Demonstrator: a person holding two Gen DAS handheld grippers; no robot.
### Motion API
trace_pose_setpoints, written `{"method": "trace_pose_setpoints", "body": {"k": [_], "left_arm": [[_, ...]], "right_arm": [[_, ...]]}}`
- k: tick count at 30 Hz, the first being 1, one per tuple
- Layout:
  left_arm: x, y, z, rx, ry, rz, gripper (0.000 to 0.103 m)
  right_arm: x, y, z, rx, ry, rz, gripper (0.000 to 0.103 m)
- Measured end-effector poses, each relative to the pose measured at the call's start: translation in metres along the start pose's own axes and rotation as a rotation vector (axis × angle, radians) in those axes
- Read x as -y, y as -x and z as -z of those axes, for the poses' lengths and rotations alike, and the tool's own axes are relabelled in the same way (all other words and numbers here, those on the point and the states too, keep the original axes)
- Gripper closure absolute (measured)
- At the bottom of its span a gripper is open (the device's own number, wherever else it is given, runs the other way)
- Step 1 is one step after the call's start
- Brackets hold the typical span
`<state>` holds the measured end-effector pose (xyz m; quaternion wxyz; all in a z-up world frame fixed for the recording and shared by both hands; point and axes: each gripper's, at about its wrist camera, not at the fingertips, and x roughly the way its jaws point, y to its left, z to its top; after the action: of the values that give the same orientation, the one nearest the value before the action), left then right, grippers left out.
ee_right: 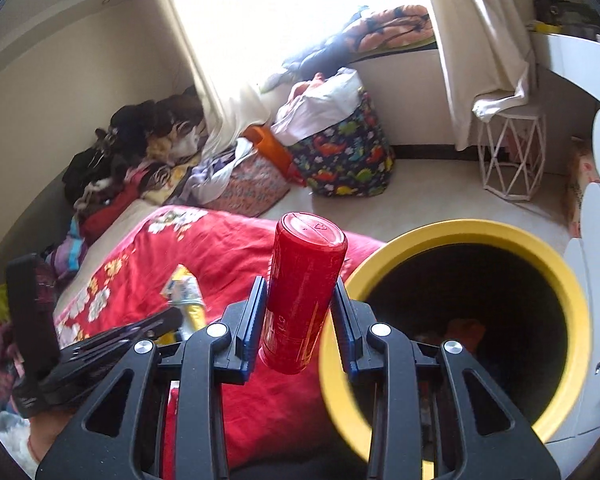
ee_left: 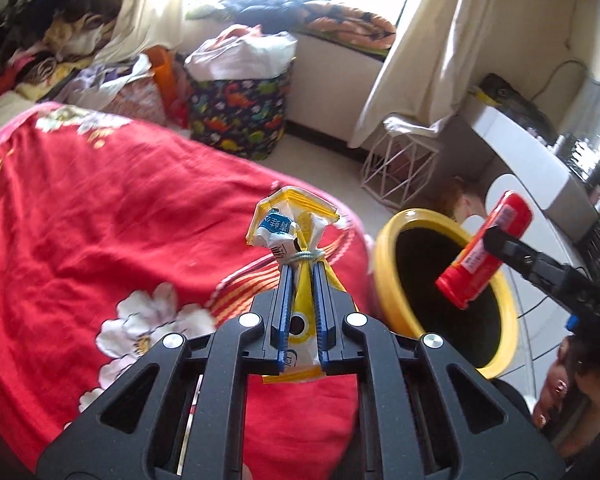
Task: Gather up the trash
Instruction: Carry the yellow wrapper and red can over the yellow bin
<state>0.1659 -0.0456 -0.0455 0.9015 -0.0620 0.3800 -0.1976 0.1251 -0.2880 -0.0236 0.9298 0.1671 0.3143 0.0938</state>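
Observation:
My left gripper (ee_left: 302, 266) is shut on a crumpled yellow snack wrapper (ee_left: 288, 228) with a blue-and-white label, held above the red floral bedspread (ee_left: 100, 208). A red cylindrical can (ee_right: 302, 292) stands upright between the blue pads of my right gripper (ee_right: 300, 284), which is shut on it. The same can (ee_left: 486, 250) hangs over the mouth of the yellow-rimmed bin (ee_left: 392, 292) in the left wrist view. In the right wrist view the bin (ee_right: 480, 230) lies just right of the can, dark inside, and the left gripper (ee_right: 172, 318) with the wrapper (ee_right: 184, 290) shows at lower left.
A dinosaur-print fabric basket (ee_left: 240, 120) full of clothes stands on the floor beyond the bed. A white wire stool (ee_right: 512, 156) stands under the curtain (ee_right: 480, 40). Clothes are piled (ee_right: 140, 152) at the bed's far end. White furniture (ee_left: 540, 168) stands right of the bin.

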Motion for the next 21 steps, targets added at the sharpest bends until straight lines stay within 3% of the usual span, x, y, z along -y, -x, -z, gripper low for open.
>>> {"method": "trace_pose_setpoints", "body": {"k": [21], "left_arm": [[0.090, 0.010, -0.011, 0.054, -0.164, 0.077, 0.097]], "right_arm": [[0.076, 0.044, -0.010, 0.103, -0.106, 0.116, 0.072]]}}
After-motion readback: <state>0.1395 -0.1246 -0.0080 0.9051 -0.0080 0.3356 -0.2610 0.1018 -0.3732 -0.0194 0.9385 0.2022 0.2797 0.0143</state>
